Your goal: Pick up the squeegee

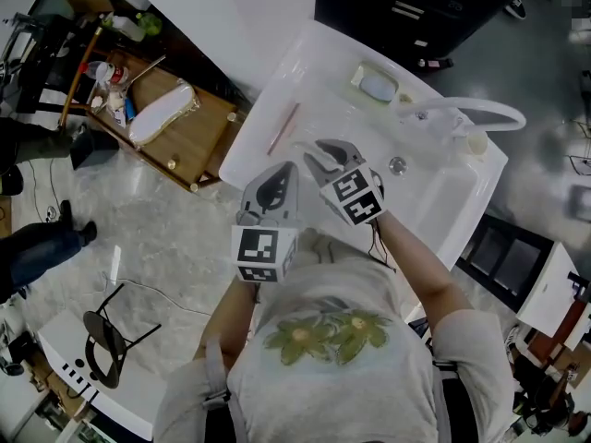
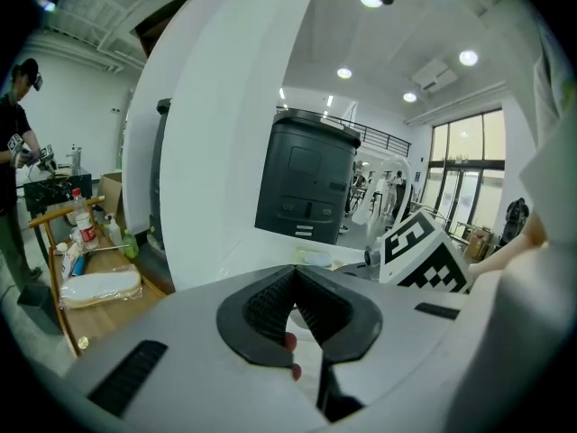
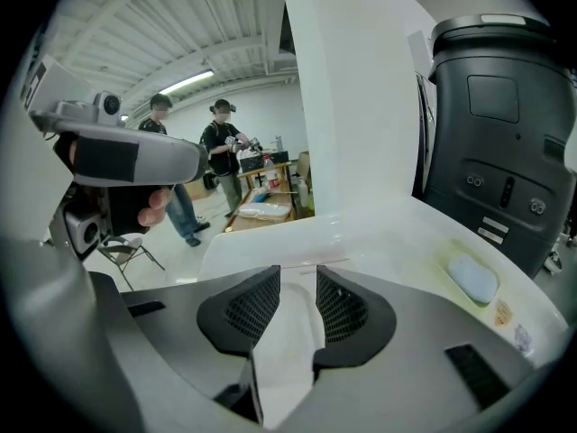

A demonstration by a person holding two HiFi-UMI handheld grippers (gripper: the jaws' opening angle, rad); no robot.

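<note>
Pinkish and thin, the squeegee [image 1: 283, 128] lies on the white sink top [image 1: 307, 70], long axis running away from you, just ahead of your left gripper [image 1: 287, 170] whose jaws are pressed together on nothing, and to the left of your right gripper [image 1: 318, 153], which is parted and empty.

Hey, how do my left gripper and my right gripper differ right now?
The left gripper has its jaws shut, tips touching; the right gripper has its jaws apart, with a gap between them. In the head view, the right gripper reaches farther over the white sink, while the left gripper sits nearer the sink's front edge. Both are empty.
</note>
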